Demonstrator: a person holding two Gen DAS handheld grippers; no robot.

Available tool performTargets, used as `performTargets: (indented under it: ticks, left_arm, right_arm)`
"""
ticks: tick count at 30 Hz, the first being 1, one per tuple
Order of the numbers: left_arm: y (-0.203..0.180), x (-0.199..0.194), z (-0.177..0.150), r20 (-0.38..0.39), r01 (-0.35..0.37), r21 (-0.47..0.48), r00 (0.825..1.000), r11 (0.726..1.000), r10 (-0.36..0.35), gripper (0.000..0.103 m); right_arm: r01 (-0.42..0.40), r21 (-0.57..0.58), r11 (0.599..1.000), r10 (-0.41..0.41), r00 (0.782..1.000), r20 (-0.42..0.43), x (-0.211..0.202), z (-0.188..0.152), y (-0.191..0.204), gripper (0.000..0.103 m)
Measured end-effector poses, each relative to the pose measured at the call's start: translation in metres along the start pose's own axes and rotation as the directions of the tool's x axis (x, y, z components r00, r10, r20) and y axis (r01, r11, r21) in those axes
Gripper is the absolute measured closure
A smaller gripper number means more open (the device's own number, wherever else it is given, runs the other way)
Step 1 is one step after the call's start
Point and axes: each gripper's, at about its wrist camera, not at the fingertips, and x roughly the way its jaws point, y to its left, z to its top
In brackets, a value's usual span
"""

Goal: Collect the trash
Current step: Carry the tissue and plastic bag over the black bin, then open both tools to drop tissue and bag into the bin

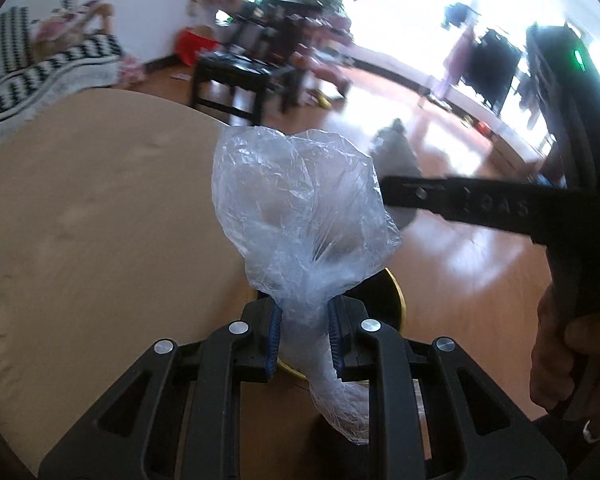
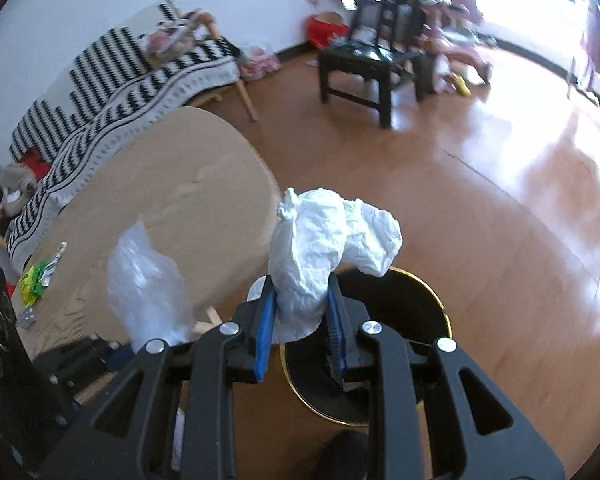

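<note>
My left gripper (image 1: 304, 312) is shut on a crumpled clear plastic bag (image 1: 300, 208), held at the round table's edge above a black bin with a gold rim (image 1: 396, 300). My right gripper (image 2: 300, 300) is shut on a crumpled white paper wad (image 2: 328, 240), held over the same black bin (image 2: 400, 300) on the floor. The clear bag also shows in the right wrist view (image 2: 148, 284), left of my right gripper. The right gripper's finger shows in the left wrist view (image 1: 460, 200), to the right of the bag.
A round beige table (image 2: 172, 184) carries a green wrapper (image 2: 34, 286) and a small foil piece (image 2: 27, 318) near its left side. A striped sofa (image 2: 120, 76) stands behind it. A black chair (image 2: 364, 64) stands on the wooden floor (image 2: 500, 200).
</note>
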Motion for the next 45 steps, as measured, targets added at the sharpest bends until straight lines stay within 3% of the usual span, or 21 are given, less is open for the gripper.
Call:
performTargets:
  ticks: [7, 24, 25, 26, 28, 38, 43, 45]
  left_arm:
    - [-0.025, 0.063, -0.012, -0.118, 0.034, 0.027, 0.993, 0.999, -0.030, 0.083]
    - [-0.023, 0.101, -0.003, -0.170, 0.042, -0.021, 0.984, 0.999, -0.045, 0.080]
    - [-0.023, 0.104, -0.001, -0.174, 0.042, -0.023, 0.984, 0.999, -0.045, 0.071]
    - [-0.024, 0.103, -0.001, -0.174, 0.040, -0.027, 0.984, 0.999, -0.044, 0.056]
    - [-0.024, 0.103, 0.000, -0.160, 0.032, -0.033, 0.986, 0.999, -0.037, 0.042]
    - [-0.027, 0.098, 0.000, -0.146, 0.033, -0.019, 0.989, 0.999, -0.035, 0.035]
    - [-0.031, 0.071, 0.006, -0.093, 0.026, 0.025, 0.995, 0.999, -0.024, 0.029]
    - [-0.031, 0.051, 0.008, -0.059, 0.026, 0.046, 0.998, 0.999, -0.024, 0.025]
  right_arm:
    - [0.043, 0.084, 0.996, -0.037, 0.997, -0.063, 0.013, -0.006, -0.045, 0.079]
    - [0.070, 0.095, 0.993, -0.057, 0.990, -0.127, 0.030, -0.008, -0.059, 0.076]
    - [0.072, 0.097, 0.993, -0.060, 0.990, -0.130, 0.031, -0.007, -0.059, 0.068]
    - [0.076, 0.100, 0.992, -0.063, 0.989, -0.131, 0.031, -0.007, -0.059, 0.054]
    - [0.081, 0.105, 0.991, -0.068, 0.989, -0.129, 0.032, -0.007, -0.061, 0.041]
    - [0.089, 0.125, 0.988, -0.077, 0.992, -0.099, 0.027, -0.004, -0.061, 0.041]
    - [0.091, 0.099, 0.991, -0.086, 0.995, -0.048, 0.012, 0.000, -0.049, 0.040]
    - [0.090, 0.083, 0.992, -0.090, 0.996, -0.014, 0.003, 0.003, -0.041, 0.035]
